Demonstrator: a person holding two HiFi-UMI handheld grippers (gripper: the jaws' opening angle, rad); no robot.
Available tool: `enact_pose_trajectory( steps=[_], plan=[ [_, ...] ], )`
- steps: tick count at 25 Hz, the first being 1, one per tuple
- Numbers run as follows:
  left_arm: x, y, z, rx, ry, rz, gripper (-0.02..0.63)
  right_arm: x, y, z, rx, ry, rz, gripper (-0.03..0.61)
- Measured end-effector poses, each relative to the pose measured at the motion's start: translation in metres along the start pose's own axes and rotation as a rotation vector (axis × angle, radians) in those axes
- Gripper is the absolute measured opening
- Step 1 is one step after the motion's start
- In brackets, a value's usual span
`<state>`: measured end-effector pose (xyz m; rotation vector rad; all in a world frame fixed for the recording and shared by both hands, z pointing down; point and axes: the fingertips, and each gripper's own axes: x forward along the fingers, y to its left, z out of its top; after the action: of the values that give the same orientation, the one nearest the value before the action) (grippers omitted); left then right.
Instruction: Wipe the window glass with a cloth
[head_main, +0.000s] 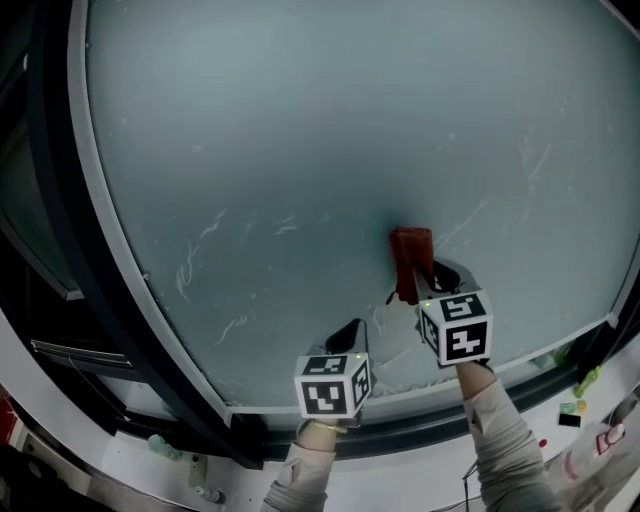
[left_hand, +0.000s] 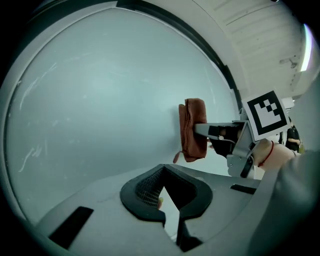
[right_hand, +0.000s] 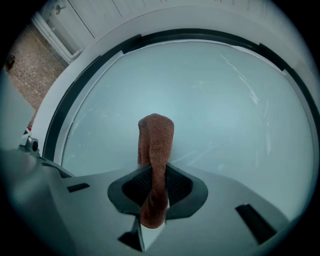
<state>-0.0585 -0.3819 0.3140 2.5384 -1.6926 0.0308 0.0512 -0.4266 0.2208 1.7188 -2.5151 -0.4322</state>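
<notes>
Two grey sleeves (head_main: 505, 440) are seen at the lower edge of the head view, each leading up to a marker cube. Beyond them the left gripper (head_main: 350, 332) and the right gripper (head_main: 425, 285) are directed at the window glass (head_main: 300, 150).

**Right gripper.** The jaws of the right gripper (right_hand: 156, 187) are closed on a reddish-brown cloth (right_hand: 156, 137). The cloth is clamped between the pads as a folded band. Its upper end stands beyond the jaw tips and its lower end hangs out behind them. In the left gripper view, the cloth (left_hand: 192, 130) is seen side-on at the tip of the right gripper (left_hand: 200, 131), with its flat face set against the pane (left_hand: 100, 90). In the head view, the cloth (head_main: 410, 255) is located on the lower right part of the glass, above the right marker cube.

**Left gripper.** The jaws of the left gripper (left_hand: 169, 197) are drawn nearly together, so that only a narrow wedge of gap is left. Nothing is held between them. This gripper is positioned lower than the right one and to its left, near the bottom edge of the pane. Contact with the glass cannot be determined.

**Glass.** The pane is pale and frosted-looking. Faint white streaks (head_main: 200, 245) are visible across its lower half. It is bordered by a dark frame (head_main: 110, 300).
</notes>
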Motion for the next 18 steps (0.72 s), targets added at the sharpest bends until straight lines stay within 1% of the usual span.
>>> enact_pose_trajectory(
  steps=[10,14,18],
  plan=[
    [0.034,-0.053,0.003,0.019,0.006,-0.116,0.003,-0.03,-0.101,-0.03,0.017,0.06,-0.205,0.054],
    [0.041,-0.066,0.005,0.026,0.005,-0.143,0.003,-0.039,-0.131,-0.038,0.03,0.076,-0.268,0.054],
    [0.045,-0.073,0.006,0.031,0.007,-0.158,0.005,-0.046,-0.151,-0.044,0.035,0.088,-0.313,0.052]
  ],
)
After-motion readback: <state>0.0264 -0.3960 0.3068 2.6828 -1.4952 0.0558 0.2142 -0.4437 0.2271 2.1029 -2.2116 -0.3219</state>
